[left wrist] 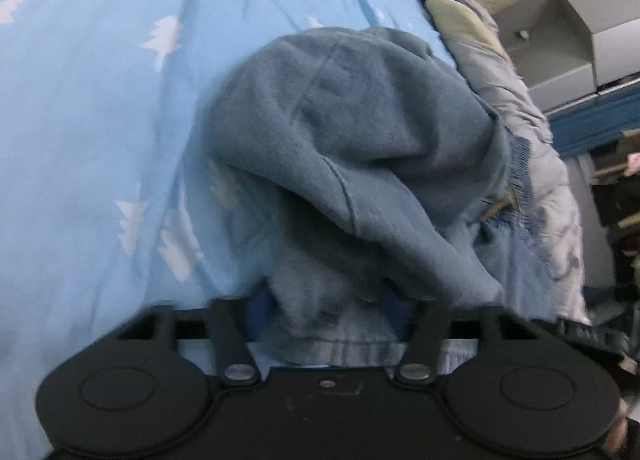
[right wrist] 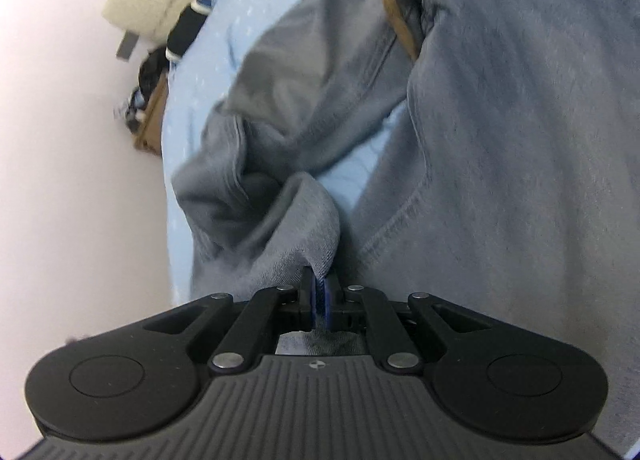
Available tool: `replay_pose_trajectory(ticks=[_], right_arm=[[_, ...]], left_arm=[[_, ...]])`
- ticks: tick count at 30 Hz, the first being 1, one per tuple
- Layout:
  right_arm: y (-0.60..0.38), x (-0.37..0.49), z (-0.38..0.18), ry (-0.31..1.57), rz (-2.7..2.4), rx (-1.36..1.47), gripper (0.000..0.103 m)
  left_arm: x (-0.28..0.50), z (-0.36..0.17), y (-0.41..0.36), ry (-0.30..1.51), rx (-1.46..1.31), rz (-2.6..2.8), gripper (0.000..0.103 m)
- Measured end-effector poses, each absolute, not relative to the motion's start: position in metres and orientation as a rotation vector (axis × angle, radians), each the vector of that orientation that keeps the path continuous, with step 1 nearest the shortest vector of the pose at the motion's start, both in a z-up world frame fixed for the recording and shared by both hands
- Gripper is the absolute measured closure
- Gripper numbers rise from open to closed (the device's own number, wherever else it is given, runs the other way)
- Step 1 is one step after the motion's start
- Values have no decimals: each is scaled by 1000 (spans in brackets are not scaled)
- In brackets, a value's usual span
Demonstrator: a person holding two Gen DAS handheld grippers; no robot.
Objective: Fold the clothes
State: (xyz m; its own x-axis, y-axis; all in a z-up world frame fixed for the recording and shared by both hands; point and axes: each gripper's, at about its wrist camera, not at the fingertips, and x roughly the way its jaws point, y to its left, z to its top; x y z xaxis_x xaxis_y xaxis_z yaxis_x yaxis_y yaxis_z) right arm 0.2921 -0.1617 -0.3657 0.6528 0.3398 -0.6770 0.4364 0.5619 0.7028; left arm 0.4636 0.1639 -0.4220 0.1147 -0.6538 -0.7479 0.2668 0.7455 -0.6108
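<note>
grey-blue sweatshirt (left wrist: pixel 340 131) lies bunched on the blue bedsheet (left wrist: pixel 100 119). left gripper (left wrist: pixel 328 306): blue fingers (left wrist: pixel 260 304) partly apart w/ a wad of the sweatshirt's fabric between them, pads seem to press it. right gripper (right wrist: pixel 318 300): fingers (right wrist: pixel 329 302) closed tight, pinching a sweatshirt edge, cloth lifted off the bedsheet.

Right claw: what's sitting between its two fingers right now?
In the right wrist view, a pinched fold of the grey-blue garment fills the right claw; nothing else lies there.
</note>
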Motion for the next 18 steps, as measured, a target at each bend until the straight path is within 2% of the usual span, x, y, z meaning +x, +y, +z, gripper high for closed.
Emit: replay_pose_trajectory(ticks=[1, 3, 11, 18], right_arm=[[-158, 292, -365, 910, -61, 993, 99], [-152, 292, -363, 934, -49, 961, 99], [-65, 306, -336, 993, 267, 917, 99], [53, 358, -322, 990, 635, 780, 99]], left_arm=[[464, -421, 164, 1288, -353, -682, 89], [464, -408, 174, 1257, -379, -658, 94], [473, -319, 268, 1067, -348, -537, 95], [496, -286, 365, 1003, -343, -383, 95]])
